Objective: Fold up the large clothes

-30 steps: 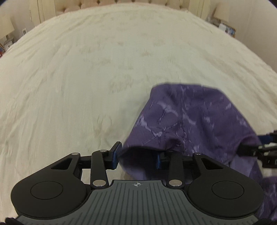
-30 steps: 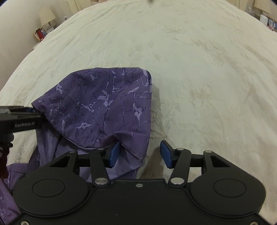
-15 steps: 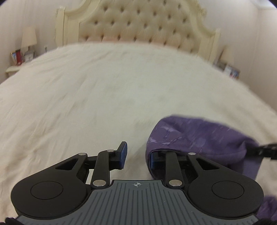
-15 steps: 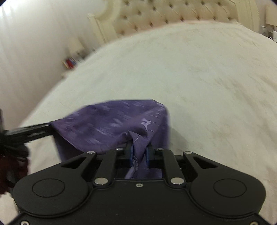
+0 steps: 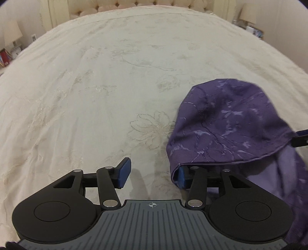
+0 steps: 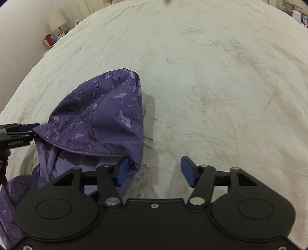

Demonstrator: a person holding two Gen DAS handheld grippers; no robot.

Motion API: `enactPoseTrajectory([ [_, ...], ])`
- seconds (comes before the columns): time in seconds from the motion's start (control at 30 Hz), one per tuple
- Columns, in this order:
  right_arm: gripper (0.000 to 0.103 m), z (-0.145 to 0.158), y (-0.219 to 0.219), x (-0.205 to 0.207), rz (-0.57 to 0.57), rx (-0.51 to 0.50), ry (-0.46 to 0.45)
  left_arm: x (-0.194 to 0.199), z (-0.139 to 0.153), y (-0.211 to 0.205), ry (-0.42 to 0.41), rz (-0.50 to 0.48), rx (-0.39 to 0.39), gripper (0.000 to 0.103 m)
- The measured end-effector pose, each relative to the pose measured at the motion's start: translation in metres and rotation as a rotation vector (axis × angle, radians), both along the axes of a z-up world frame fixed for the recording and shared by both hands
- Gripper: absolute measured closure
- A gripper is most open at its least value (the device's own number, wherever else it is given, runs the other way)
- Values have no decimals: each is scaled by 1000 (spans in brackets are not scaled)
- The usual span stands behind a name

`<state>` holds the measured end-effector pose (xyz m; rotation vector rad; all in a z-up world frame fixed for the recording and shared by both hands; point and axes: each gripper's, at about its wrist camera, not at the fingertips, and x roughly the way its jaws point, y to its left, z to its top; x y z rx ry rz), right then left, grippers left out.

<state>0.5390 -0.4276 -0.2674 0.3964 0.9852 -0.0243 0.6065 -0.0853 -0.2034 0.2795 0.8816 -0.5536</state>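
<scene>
A purple patterned garment lies bunched on the cream bedspread. My left gripper is open; the garment's left hem drapes over its right finger. In the right wrist view the garment sits at the left. My right gripper is open, with the garment's right hem draped over its left finger. Each gripper's tip shows at the edge of the other's view, the right one and the left one, touching the cloth.
The bedspread has embroidered flowers. A tufted headboard stands at the far end. Bedside lamps stand at the left and right of the bed. A nightstand with books and a lamp shows in the right wrist view.
Half a second ago my right gripper was shut on the cloth and both were lifted; now both are lowered toward the bed and the right gripper has opened.
</scene>
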Motion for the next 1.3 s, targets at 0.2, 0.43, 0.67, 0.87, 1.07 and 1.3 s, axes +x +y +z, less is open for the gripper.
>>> enactPoseTrajectory([
  [0.2, 36, 18, -5, 0, 39, 42, -55, -13, 34, 17, 16, 29, -86, 51],
  [0.43, 35, 32, -3, 15, 23, 138, -124, -15, 20, 8, 13, 36, -36, 49],
  [0.67, 36, 0, 6, 45, 8, 100, -58, -14, 11, 17, 50, 127, -57, 44],
  [0.87, 38, -12, -8, 42, -58, 89, 8, -14, 4, 41, 116, 184, -68, 42],
  [1.07, 29, 24, -14, 32, -14, 138, -141, -27, 33, 63, 92, 267, -215, 42],
  [1.3, 27, 25, -7, 84, 28, 147, -160, -27, 42, 0, 126, 129, -352, 42],
])
